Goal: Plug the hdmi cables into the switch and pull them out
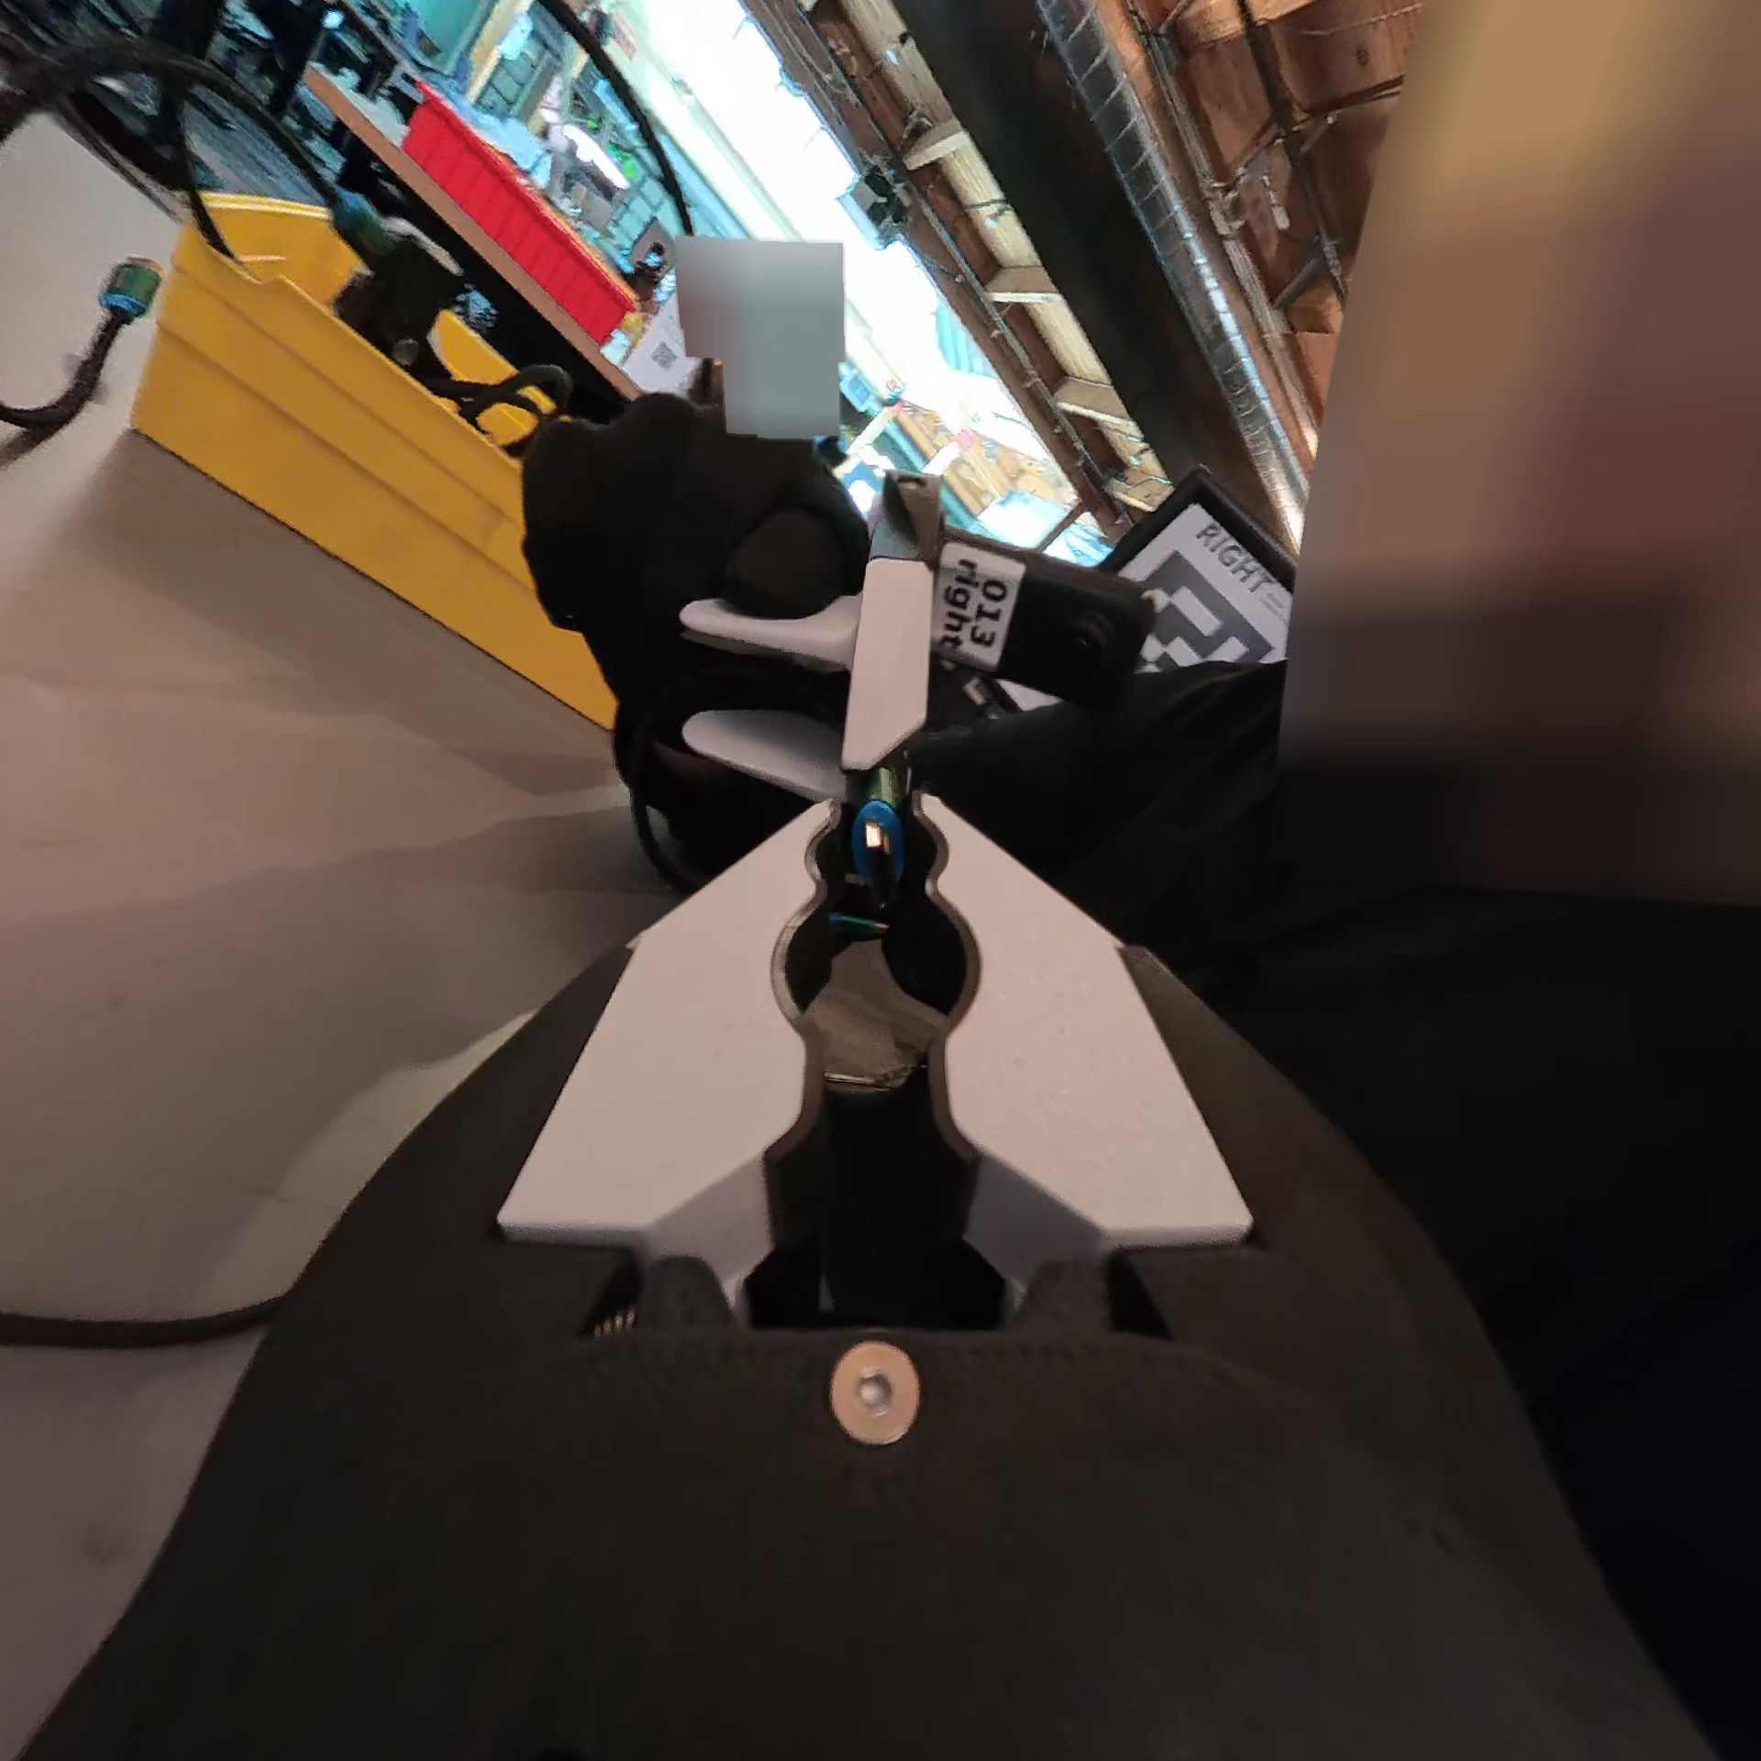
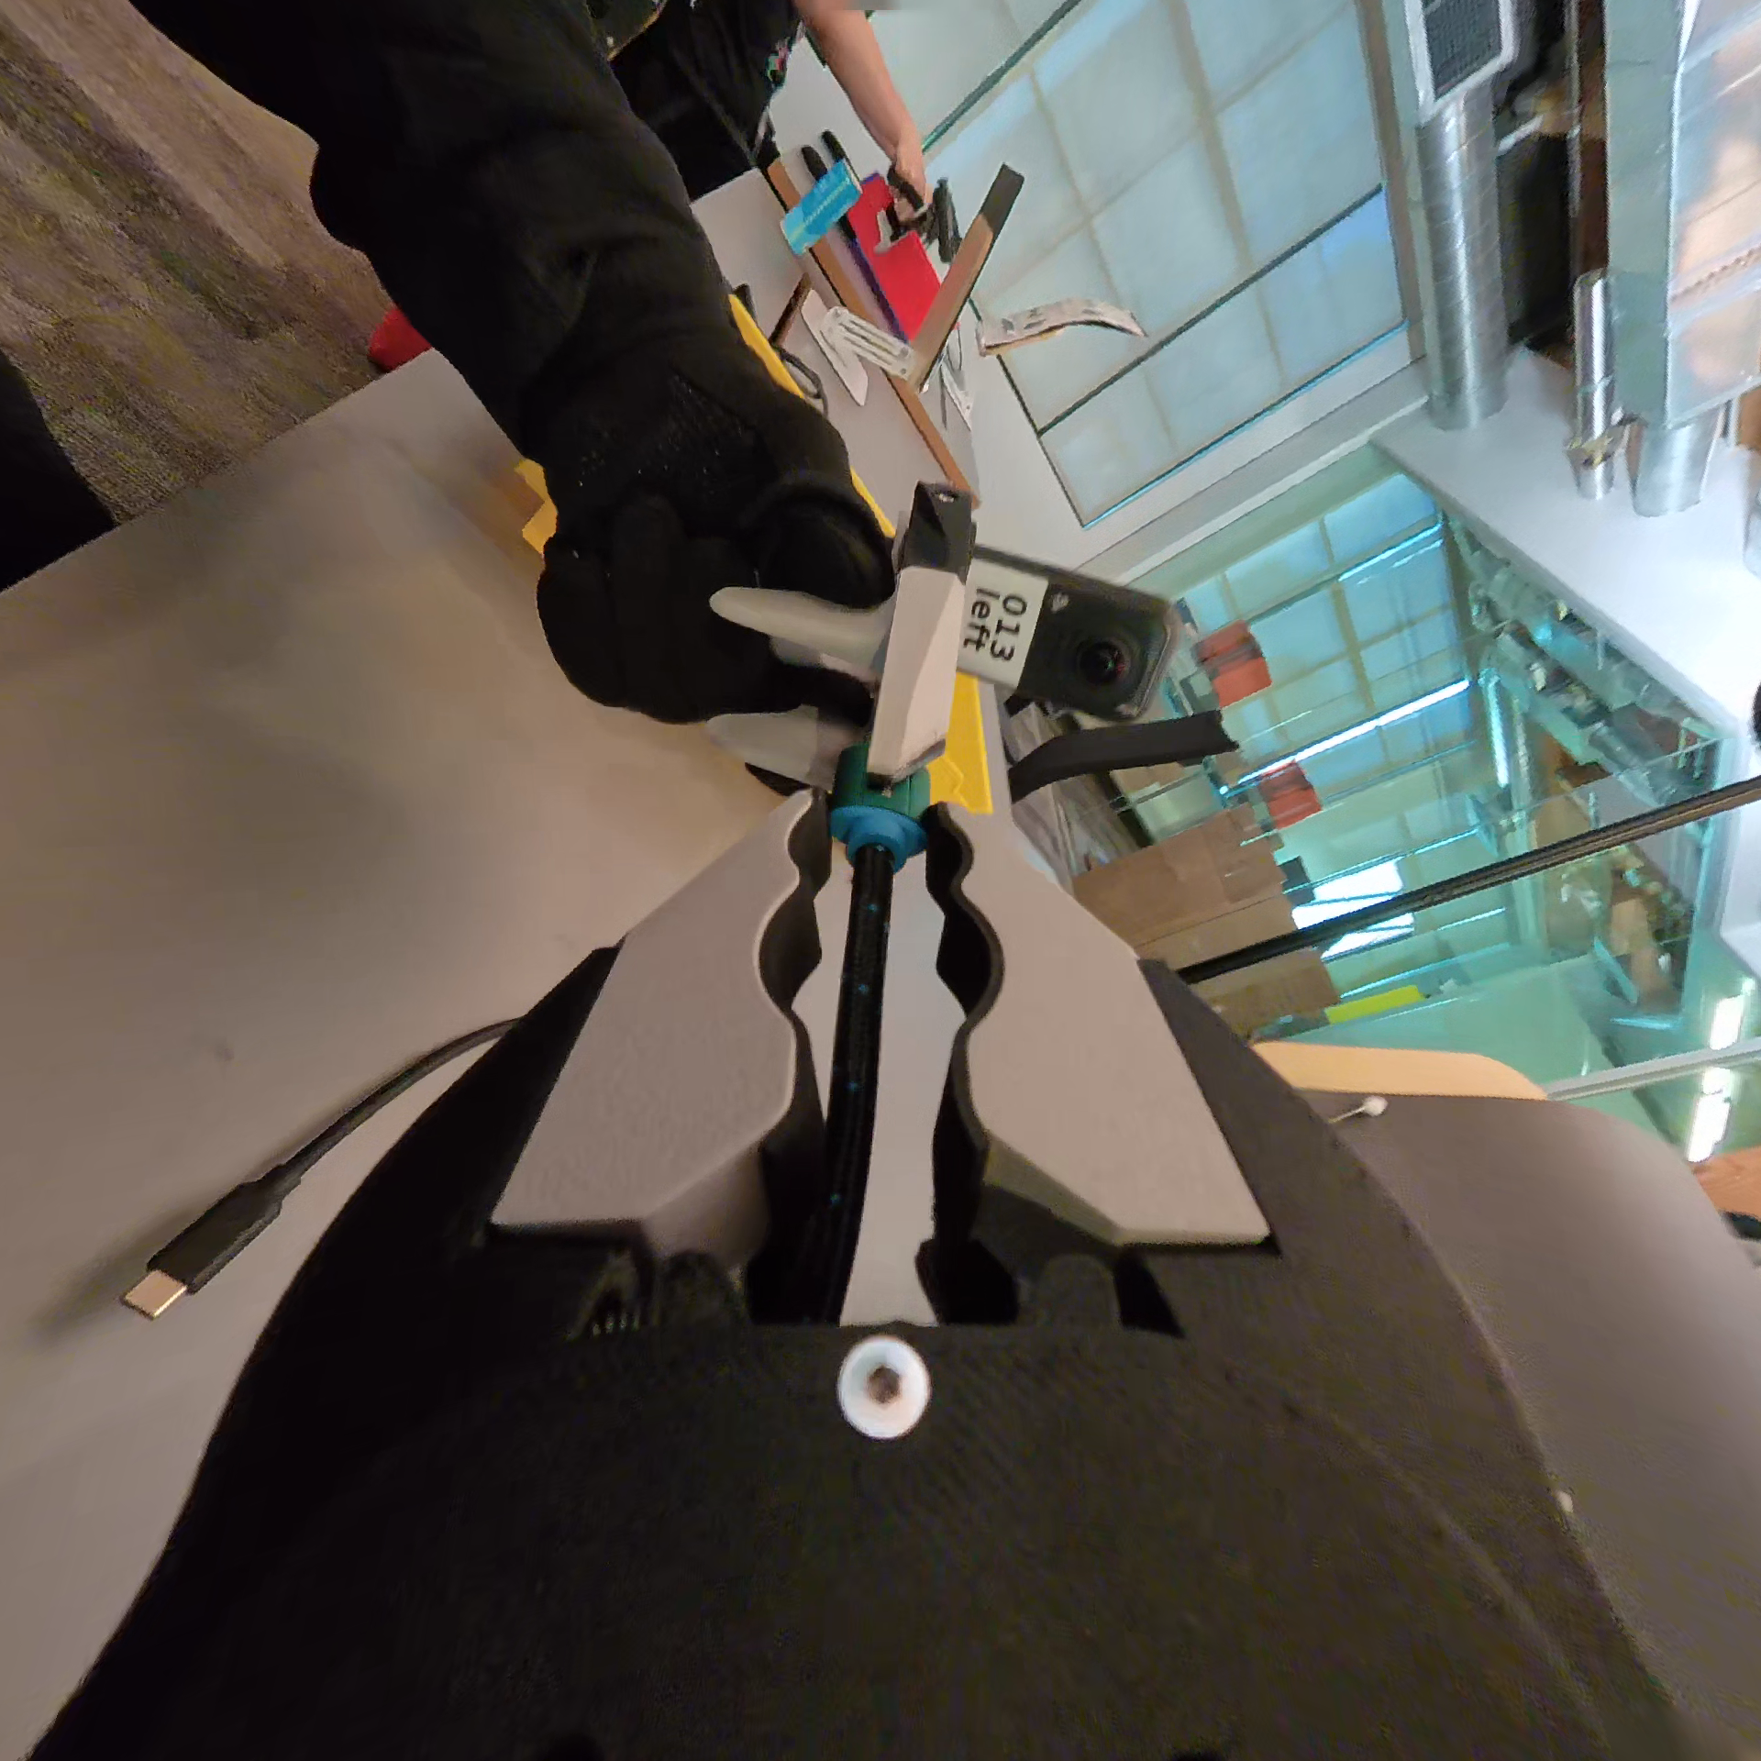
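Note:
A black braided HDMI cable ends in a plug with a blue collar and a teal body. My right gripper is shut on that collar, and the cable runs back between its fingers. My left gripper, held by a black-gloved hand, meets it tip to tip and pinches the teal body. In the left wrist view my left gripper is nearly shut, with blue and green plug parts in its gap. A grey metal part sits deeper between the fingers; I cannot tell what it is. The right gripper faces it.
Stacked yellow bins with black cables stand on the grey table. Another teal-and-blue plug sticks up at the far left. A loose black USB-C cable lies on the table. A person works at a farther table. Both grippers' tips are close together, under 4 cm apart.

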The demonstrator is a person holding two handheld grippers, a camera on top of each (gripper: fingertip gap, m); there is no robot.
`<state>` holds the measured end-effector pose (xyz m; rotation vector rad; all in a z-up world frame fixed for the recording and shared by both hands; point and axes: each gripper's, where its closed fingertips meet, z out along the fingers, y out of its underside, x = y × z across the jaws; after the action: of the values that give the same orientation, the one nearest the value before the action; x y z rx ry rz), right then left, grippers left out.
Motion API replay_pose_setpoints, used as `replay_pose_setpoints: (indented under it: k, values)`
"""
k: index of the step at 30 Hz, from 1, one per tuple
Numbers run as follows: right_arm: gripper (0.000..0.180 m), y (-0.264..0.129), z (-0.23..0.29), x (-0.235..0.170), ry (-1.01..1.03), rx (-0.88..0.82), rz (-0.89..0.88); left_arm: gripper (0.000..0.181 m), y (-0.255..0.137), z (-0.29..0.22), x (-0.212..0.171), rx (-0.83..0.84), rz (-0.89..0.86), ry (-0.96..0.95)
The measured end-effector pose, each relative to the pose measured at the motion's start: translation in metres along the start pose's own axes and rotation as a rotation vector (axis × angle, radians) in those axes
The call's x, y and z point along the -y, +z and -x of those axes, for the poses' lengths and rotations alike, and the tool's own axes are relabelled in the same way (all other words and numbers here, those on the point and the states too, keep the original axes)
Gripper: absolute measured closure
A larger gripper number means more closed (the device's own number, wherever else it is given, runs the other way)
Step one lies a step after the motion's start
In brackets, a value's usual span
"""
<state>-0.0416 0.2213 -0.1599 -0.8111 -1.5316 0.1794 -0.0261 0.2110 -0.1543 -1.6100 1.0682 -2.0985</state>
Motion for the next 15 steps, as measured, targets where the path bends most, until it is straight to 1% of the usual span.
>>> replay_pose_setpoints:
  k: [1, 4, 6, 8, 12, 13, 15]
  values:
    - [0.162, 0.001, 0.000, -0.005, 0.031, 0.008, 0.004, 0.169, -0.002, 0.005, 0.003, 0.041, -0.006, 0.011]
    - [0.163, -0.002, -0.004, -0.016, 0.148, 0.014, -0.009, 0.137, -0.016, 0.017, 0.018, 0.203, -0.045, 0.095]
    - [0.162, -0.003, -0.006, -0.029, 0.179, 0.010, 0.026, 0.132, -0.025, 0.019, 0.025, 0.297, -0.052, 0.176]
    - [0.162, -0.004, -0.007, -0.042, 0.241, 0.017, 0.047, 0.126, -0.033, 0.032, 0.022, 0.461, 0.020, 0.270]
    - [0.163, -0.005, -0.009, -0.065, 0.419, 0.051, 0.050, 0.114, -0.049, 0.065, 0.013, 0.730, 0.174, 0.421]
    - [0.163, -0.005, -0.008, -0.074, 0.462, 0.067, 0.067, 0.111, -0.052, 0.074, 0.011, 0.793, 0.221, 0.458]
    - [0.163, -0.008, -0.012, -0.093, 0.529, 0.047, 0.103, 0.105, -0.054, 0.089, 0.006, 0.871, 0.303, 0.520]
